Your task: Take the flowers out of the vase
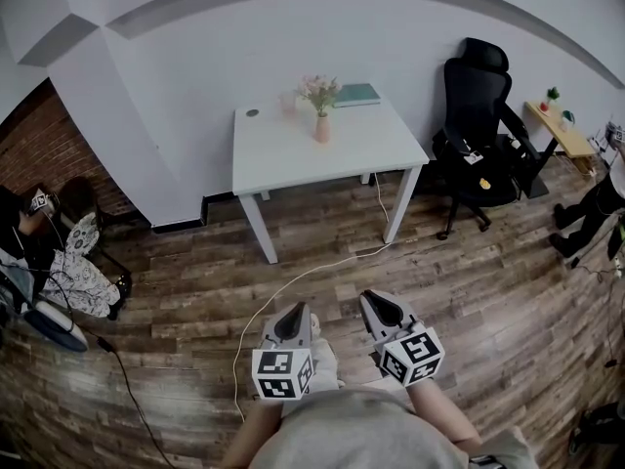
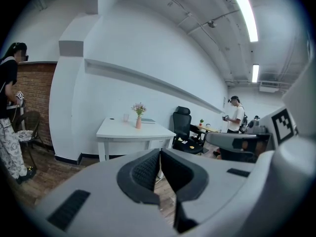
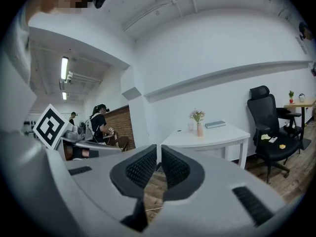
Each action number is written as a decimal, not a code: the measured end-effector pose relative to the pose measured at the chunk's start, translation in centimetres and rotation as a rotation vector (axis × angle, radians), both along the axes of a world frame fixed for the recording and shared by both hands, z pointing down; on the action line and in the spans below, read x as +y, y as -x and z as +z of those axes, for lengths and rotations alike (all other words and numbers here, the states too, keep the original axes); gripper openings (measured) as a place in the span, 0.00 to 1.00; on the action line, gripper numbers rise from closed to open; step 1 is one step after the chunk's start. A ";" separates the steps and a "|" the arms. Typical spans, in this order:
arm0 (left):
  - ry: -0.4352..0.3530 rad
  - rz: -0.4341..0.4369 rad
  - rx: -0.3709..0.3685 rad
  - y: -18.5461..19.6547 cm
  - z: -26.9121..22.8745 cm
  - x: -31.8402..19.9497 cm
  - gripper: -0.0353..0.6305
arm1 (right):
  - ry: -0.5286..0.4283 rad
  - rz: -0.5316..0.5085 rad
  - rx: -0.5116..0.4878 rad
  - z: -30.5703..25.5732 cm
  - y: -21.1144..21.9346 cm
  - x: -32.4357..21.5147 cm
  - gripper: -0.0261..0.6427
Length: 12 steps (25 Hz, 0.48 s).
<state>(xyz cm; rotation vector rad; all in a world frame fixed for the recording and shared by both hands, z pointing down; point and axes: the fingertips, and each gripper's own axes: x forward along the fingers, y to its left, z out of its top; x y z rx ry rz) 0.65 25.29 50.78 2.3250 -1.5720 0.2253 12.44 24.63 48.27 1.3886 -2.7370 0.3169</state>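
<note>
Head view shows the flowers (image 1: 319, 90) in a pink vase (image 1: 322, 128) on the bench (image 1: 293, 159), far off. Likely light and crushable; pinch the stems above the rim. The left tool (image 1: 296, 313) is closed, the right tool (image 1: 377, 303) barely parted, both empty.

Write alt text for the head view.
A small pink vase of pale pink flowers stands on a white square table against a white wall. In the foreground, the person's left gripper and right gripper point toward it, both empty. A black office chair stands right of the table.
</note>
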 end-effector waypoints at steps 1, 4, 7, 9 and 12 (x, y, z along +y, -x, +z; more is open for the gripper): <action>0.000 0.000 0.000 0.0 0.0 -0.4 0.07 | 0.000 0.001 0.000 0.0 -0.1 -0.4 0.09; 0.001 0.003 -0.002 -0.1 0.1 -1.9 0.07 | 0.001 0.007 0.001 0.1 -0.2 -2.0 0.10; 0.004 0.006 -0.003 0.0 0.2 -3.7 0.07 | 0.004 0.015 0.002 0.3 -0.2 -3.8 0.12; 0.006 0.005 -0.001 0.3 0.4 -5.2 0.07 | 0.006 0.019 0.003 0.3 -0.1 -5.4 0.13; 0.007 0.001 0.004 0.7 0.5 -7.8 0.07 | 0.005 0.020 0.008 0.3 0.1 -7.9 0.15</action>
